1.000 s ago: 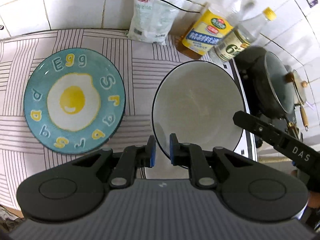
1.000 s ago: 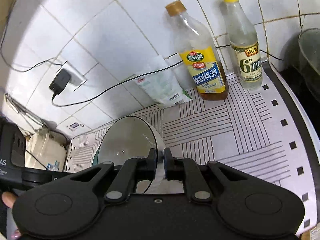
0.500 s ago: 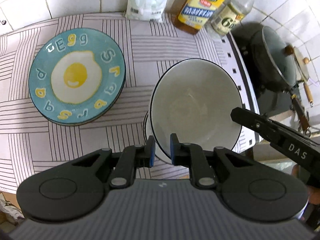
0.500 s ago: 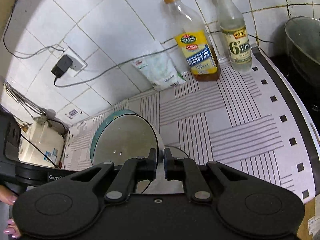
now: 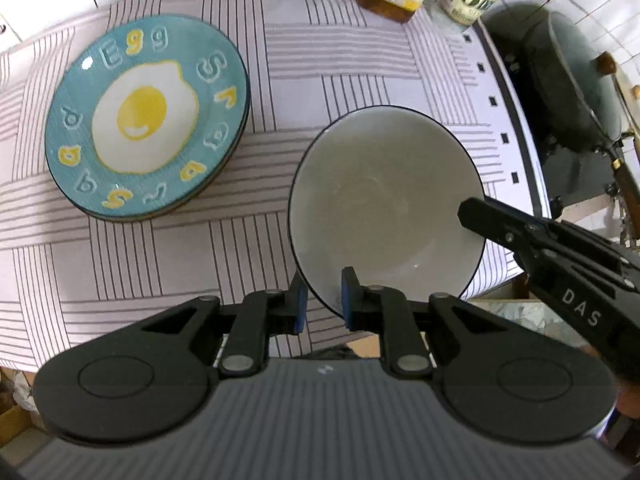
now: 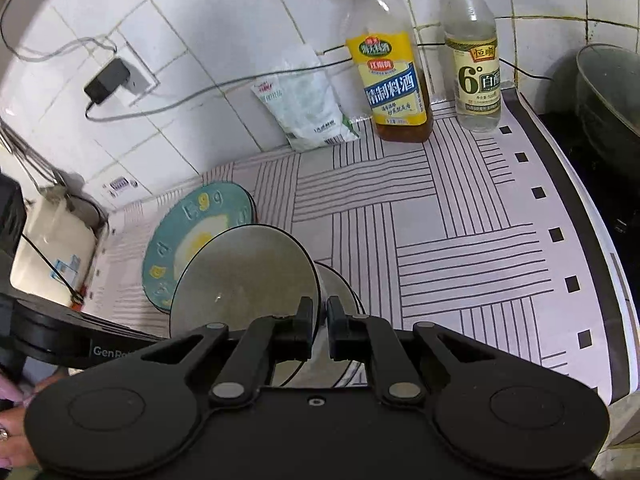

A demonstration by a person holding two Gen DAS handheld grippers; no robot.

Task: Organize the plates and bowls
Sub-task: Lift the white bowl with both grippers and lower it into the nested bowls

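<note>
Plainly both grippers pinch one white bowl (image 5: 384, 200) by its rim: left gripper (image 5: 322, 305) at six o'clock, right gripper (image 6: 319, 322) at three. Uneven release could tip it onto the blue plates (image 5: 146, 116) at ten o'clock.

White square wall tiles (image 6: 208, 12) with dark grout lines are seen behind the counter. A socket with a black plug adapter (image 6: 107, 80) is mounted on the wall; a dark cable (image 6: 224, 85) is strung across the tiles. The counter is covered by a pale cloth (image 6: 460, 240) printed with blocks of dark stripes and a border of small black squares. A white packet (image 6: 308, 108), an amber bottle with a yellow label (image 6: 390, 68) and a clear bottle (image 6: 474, 60) are stood against the wall. A dark lidded pan (image 5: 560, 80) is seen beside the cloth's edge. A white box-like appliance (image 6: 52, 248) is set at the far end.
</note>
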